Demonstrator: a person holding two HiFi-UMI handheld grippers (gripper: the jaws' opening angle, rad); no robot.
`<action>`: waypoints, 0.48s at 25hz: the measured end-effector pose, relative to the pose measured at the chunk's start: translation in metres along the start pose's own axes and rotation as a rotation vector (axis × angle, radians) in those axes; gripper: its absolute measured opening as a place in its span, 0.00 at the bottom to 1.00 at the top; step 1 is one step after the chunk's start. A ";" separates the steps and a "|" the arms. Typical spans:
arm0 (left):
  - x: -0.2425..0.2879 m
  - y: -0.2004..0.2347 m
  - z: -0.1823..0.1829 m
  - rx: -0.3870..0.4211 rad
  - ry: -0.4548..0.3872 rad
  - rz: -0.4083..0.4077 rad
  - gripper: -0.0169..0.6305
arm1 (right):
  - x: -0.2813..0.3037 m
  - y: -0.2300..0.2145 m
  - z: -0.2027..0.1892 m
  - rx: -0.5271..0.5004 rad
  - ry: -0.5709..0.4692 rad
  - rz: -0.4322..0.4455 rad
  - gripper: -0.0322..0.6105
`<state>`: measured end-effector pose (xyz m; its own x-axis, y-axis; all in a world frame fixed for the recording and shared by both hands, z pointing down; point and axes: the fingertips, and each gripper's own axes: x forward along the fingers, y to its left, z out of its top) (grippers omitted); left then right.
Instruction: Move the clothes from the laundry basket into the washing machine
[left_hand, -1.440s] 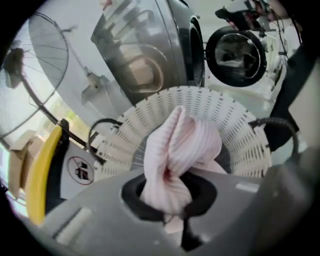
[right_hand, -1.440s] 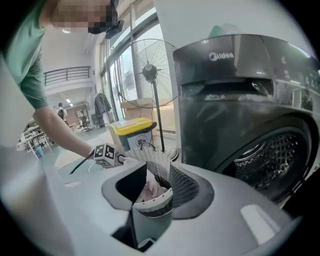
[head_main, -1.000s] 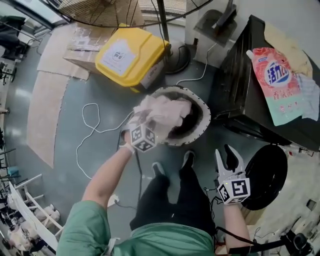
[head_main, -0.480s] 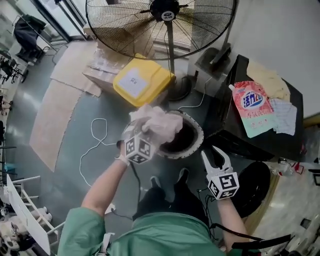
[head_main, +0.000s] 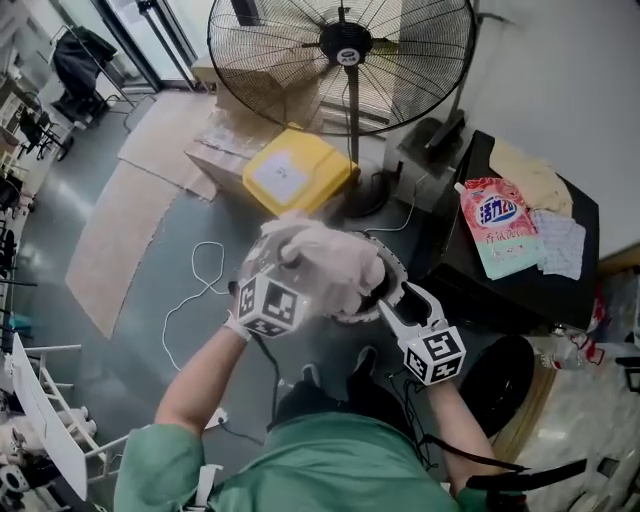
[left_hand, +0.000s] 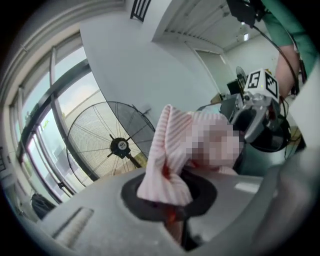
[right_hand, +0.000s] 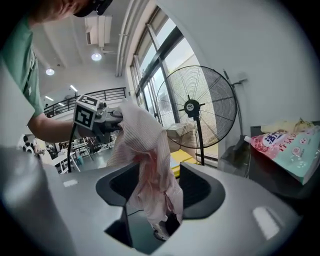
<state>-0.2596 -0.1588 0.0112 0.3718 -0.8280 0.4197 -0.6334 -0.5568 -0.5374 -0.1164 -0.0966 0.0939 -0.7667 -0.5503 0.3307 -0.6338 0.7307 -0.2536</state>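
now | step: shirt (head_main: 330, 262) held above basket (head_main: 398, 272) | left gripper (left_hand: 172, 212) fingers pinch it | right gripper (head_main: 400, 299) fingers just opening, cloth dangling between | next: we swing it into washing machine (head_main: 470, 292)

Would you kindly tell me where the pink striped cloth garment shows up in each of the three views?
Head view: the pink striped cloth garment is bunched at the centre.
Left gripper view: it stands at the centre, rising toward the right.
Right gripper view: it hangs down just left of centre.
Shared landmark: the large black wire floor fan, behind the garment in every view.
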 end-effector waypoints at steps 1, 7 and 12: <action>-0.006 0.000 0.008 0.003 -0.019 -0.001 0.07 | 0.001 0.007 0.000 0.003 0.005 0.011 0.47; -0.038 -0.019 0.042 0.013 -0.130 -0.063 0.07 | -0.002 0.055 -0.010 0.037 0.025 0.027 0.73; -0.072 -0.045 0.065 0.049 -0.223 -0.134 0.07 | -0.018 0.105 -0.022 0.057 0.015 0.007 0.77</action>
<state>-0.2138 -0.0789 -0.0426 0.5942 -0.7375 0.3210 -0.5367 -0.6608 -0.5248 -0.1674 -0.0011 0.0811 -0.7695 -0.5389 0.3426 -0.6339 0.7097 -0.3075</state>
